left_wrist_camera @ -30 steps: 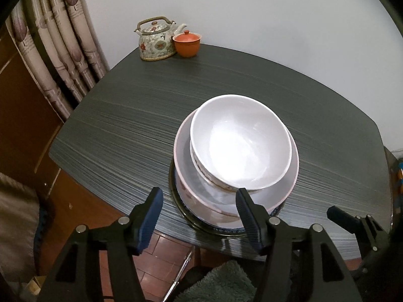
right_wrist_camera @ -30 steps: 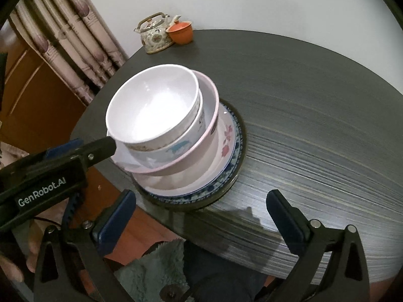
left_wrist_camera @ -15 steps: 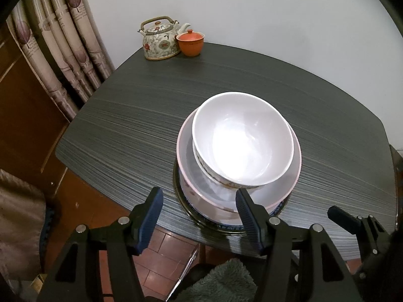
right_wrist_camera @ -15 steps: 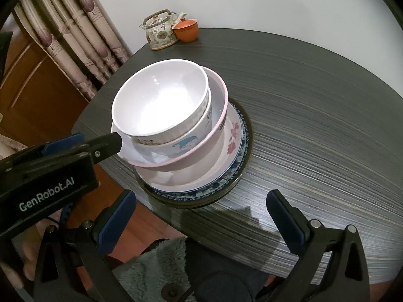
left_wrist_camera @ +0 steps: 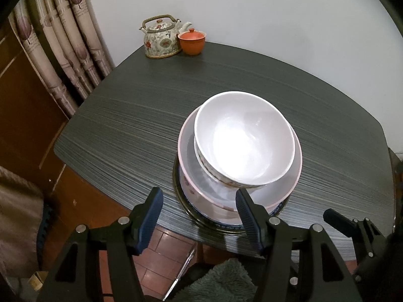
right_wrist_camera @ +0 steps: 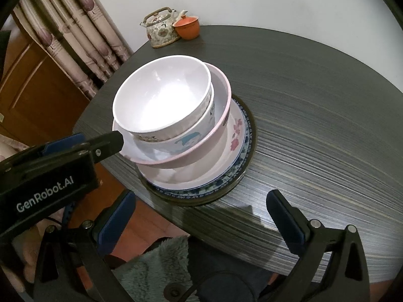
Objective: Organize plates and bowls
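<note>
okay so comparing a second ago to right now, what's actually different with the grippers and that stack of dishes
Both views have drawn back slightly, so the left hand-held gripper and right hand-held gripper have eased away from the stack; the teapot sits lower in frame. Nothing was gripped or released: both stay open and empty. The white bowl remains nested in the pink-rimmed bowl on the plates.

In front of me a stack of dishes stands near the front edge of the dark worktop (left_wrist_camera: 151, 105). On top sits a white bowl (right_wrist_camera: 163, 100), upright and empty, nested in a second bowl (right_wrist_camera: 191, 136) with a blue figure on its side. Both rest off-centre in a wide pink-rimmed bowl (right_wrist_camera: 221, 93), which tilts a little. Under it lies a plate with pink flowers (right_wrist_camera: 235, 130), then a blue-patterned plate (right_wrist_camera: 243, 151), then a dark-rimmed plate (right_wrist_camera: 248, 166) lying flat on the worktop.
</note>
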`<state>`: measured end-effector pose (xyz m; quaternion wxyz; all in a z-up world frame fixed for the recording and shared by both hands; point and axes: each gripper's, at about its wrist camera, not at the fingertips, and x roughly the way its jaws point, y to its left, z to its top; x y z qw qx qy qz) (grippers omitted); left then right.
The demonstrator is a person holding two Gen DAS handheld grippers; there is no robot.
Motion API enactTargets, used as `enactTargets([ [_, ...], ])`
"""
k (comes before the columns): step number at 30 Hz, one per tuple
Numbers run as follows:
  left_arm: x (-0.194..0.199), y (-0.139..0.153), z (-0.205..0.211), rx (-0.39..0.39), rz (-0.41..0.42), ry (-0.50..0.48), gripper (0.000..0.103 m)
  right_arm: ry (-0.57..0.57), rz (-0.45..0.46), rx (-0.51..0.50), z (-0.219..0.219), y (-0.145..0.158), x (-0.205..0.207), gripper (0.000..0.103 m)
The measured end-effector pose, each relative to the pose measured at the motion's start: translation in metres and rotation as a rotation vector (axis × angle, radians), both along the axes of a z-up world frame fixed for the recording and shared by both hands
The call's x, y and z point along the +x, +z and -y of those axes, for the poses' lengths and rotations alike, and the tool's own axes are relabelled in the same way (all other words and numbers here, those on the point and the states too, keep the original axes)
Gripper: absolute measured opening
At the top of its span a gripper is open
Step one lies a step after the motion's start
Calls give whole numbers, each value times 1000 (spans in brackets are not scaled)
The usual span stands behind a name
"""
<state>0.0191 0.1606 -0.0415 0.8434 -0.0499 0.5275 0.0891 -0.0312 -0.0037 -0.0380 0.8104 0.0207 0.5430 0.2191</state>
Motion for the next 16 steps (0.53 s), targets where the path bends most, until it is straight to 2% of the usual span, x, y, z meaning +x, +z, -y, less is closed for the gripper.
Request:
enactTargets([
  [16,-5,1,-1,-4,3,3,61,14,4,-5,-5,-1,-4,103],
])
